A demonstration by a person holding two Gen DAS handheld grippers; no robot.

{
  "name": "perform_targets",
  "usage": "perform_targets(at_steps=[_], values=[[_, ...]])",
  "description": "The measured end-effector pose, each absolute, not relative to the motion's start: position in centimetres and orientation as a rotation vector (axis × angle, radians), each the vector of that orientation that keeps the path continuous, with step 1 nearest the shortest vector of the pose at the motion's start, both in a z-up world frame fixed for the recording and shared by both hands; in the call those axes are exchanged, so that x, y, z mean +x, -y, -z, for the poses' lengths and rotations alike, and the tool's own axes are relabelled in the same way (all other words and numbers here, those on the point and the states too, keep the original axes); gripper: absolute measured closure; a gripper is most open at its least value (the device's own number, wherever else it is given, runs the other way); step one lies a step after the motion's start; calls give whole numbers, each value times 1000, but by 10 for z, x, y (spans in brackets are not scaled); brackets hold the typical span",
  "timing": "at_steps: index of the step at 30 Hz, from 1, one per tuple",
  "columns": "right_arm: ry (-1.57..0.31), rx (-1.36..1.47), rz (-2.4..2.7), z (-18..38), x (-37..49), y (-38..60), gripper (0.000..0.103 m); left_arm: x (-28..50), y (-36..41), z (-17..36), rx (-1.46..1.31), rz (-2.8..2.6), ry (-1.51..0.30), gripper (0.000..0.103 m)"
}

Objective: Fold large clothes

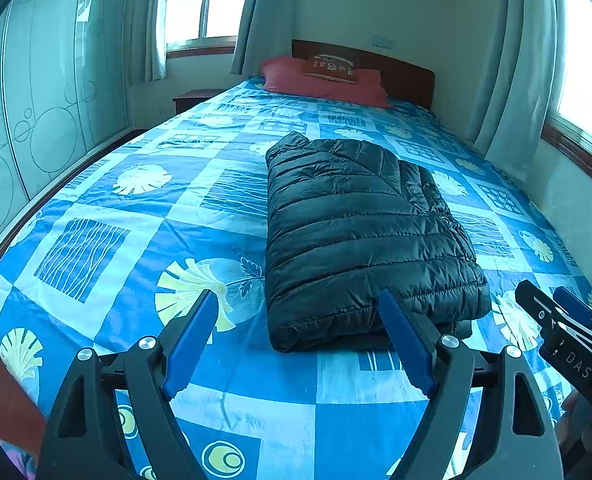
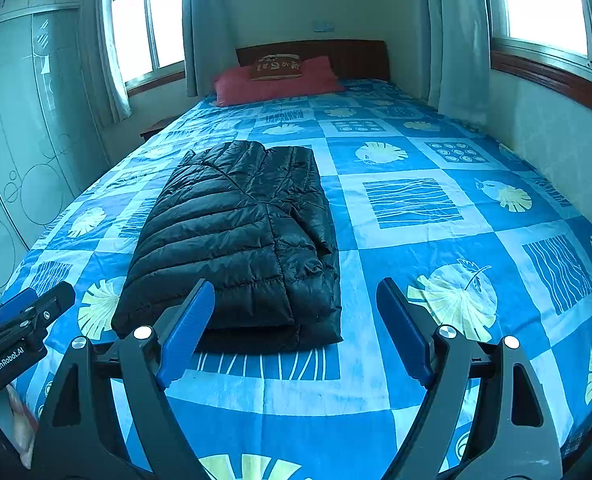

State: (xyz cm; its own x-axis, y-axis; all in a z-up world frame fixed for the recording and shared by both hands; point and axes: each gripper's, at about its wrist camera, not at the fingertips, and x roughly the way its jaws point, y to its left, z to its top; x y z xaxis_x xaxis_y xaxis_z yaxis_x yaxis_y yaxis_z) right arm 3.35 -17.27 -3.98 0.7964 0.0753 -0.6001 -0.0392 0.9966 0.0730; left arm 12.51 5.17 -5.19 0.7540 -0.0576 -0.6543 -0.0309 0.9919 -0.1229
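Observation:
A black quilted puffer jacket (image 1: 356, 232) lies folded into a long rectangle on the blue patterned bedspread (image 1: 136, 220); it also shows in the right wrist view (image 2: 240, 240). My left gripper (image 1: 298, 300) is open and empty, held just above the bed before the jacket's near edge. My right gripper (image 2: 296, 292) is open and empty, just before the jacket's near right corner. Each gripper shows at the side of the other's view: the right one (image 1: 564, 312), the left one (image 2: 36, 304).
A red pillow (image 2: 276, 80) with a small brown cushion lies at the wooden headboard (image 2: 356, 56). A wardrobe (image 1: 36, 120) stands along the left side. A wall with a window (image 2: 544, 8) and curtains borders the right. A nightstand (image 1: 194, 98) is at the far left.

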Motion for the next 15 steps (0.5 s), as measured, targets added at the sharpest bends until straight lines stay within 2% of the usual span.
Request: perform_targets(at_steps=[15], values=[[-642,56,-75,39,30,167,20,119,-48,48,-124,21,-709,21]])
